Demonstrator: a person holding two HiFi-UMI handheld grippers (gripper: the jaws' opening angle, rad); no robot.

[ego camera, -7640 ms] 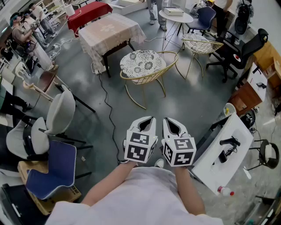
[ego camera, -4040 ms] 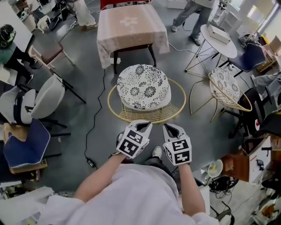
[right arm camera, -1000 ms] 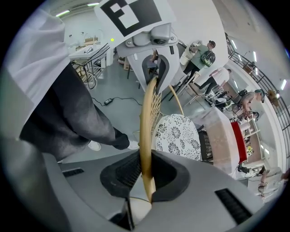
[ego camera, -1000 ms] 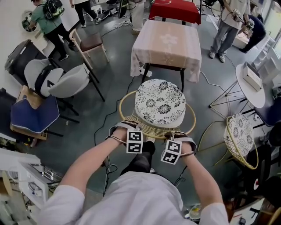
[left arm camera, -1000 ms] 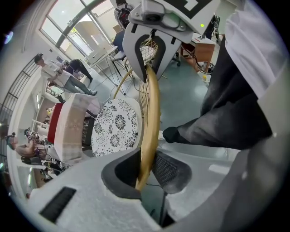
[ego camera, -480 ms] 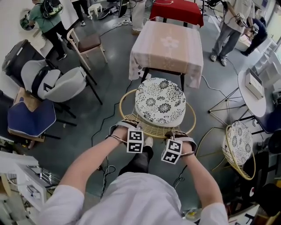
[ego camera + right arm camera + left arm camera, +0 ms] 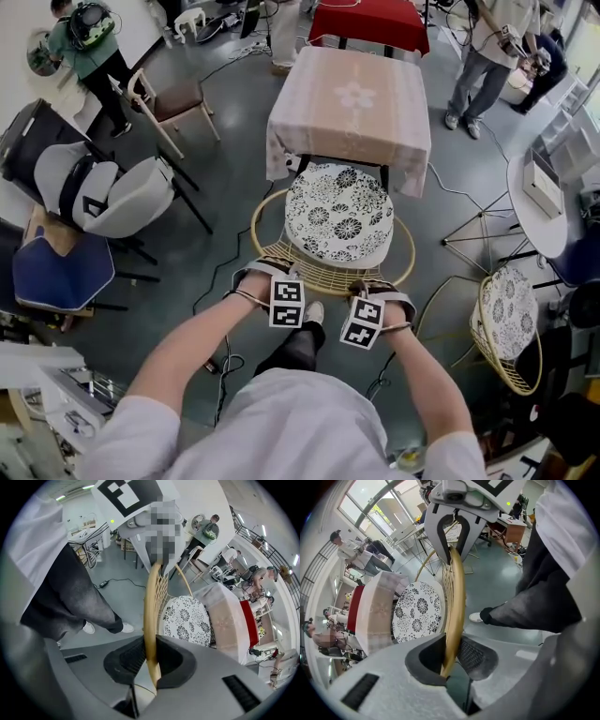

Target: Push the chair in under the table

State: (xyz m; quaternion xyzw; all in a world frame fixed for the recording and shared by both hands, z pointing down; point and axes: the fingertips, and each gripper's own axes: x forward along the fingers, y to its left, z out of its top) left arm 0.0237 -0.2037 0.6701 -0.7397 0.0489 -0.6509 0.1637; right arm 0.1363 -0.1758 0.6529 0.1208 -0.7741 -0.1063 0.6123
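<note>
- Head view: the chair (image 7: 337, 217), a gold wire frame with a flower-patterned cushion (image 7: 339, 202), stands straight ahead of the person, between both hands and the cloth-covered tabletop (image 7: 352, 98).
- The cushion's far edge meets the hanging cloth, but most of the seat is out in the open, so the push looks only partly done.
- The left hand-held gripper (image 7: 270, 272) and the right hand-held gripper (image 7: 380, 286) sit on the near back rim (image 7: 323, 279), one on either side of its middle and equally near the chair.
- The rim's long axis runs crosswise, and the tabletop lies directly beyond it, so the coming move is judged to be a straight, even shove away from the body.
- Left gripper view: the jaws stand partly closed and clamp the gold rim, which passes between the pads and curves away to the other hand-held gripper at the top.
- The cushion and tabletop lie to the rim's left in this view.
- Right gripper view: these jaws likewise pinch the rim between their ribbed pads, with no gap showing.
- The cushion and tabletop lie to the rim's right in this view.
</note>
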